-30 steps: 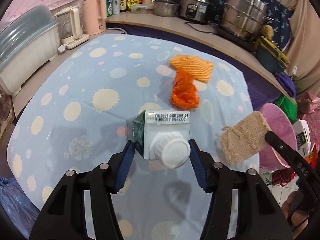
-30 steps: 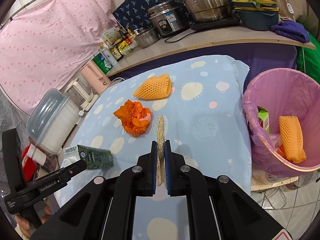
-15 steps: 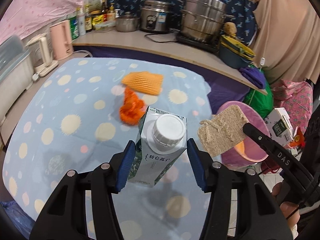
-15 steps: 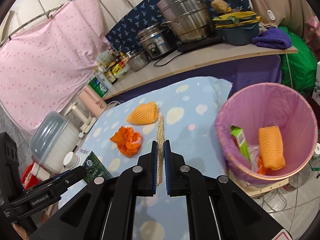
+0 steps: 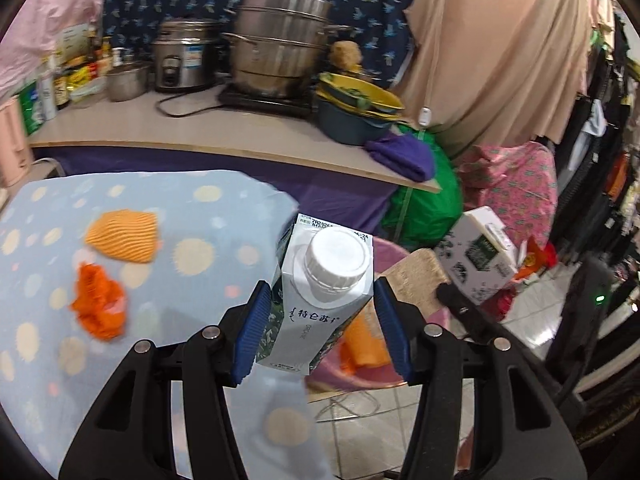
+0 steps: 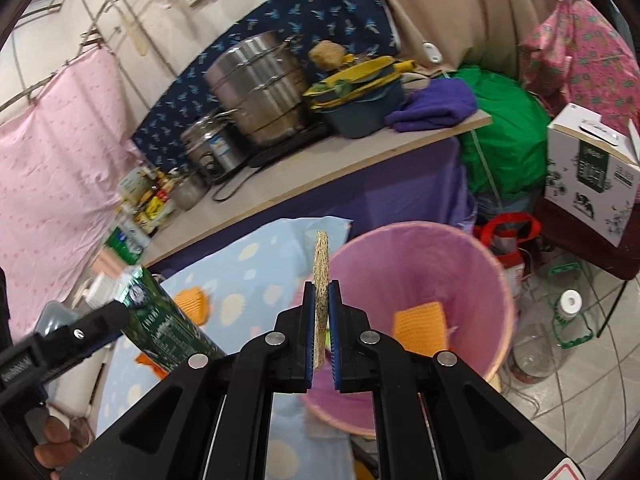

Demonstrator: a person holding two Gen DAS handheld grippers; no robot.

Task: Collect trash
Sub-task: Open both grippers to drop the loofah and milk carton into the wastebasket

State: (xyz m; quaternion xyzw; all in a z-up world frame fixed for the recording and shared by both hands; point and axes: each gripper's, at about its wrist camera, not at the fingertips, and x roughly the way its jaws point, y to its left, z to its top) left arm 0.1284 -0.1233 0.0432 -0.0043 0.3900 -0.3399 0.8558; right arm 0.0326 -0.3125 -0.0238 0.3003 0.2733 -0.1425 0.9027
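Left wrist, carton (image 5: 320, 300) between fingers (image 5: 252, 328)

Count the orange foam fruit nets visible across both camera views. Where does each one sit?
2. One orange foam net lies on the blue spotted tablecloth, beside the crumpled orange bag. The other net sits inside the pink bin. More could be hidden deeper inside.

Two grippers: left gripper (image 5: 320, 330), right gripper (image 6: 321, 324). One milk carton (image 5: 320, 300), one loofah pad (image 6: 321, 284), one pink bin (image 6: 460, 280). Two orange foam nets: one far left on the cloth (image 5: 124, 236), one inside the bin (image 6: 420, 326). One crumpled orange wrapper (image 5: 98, 308) near left. One white box (image 6: 588, 172) far right
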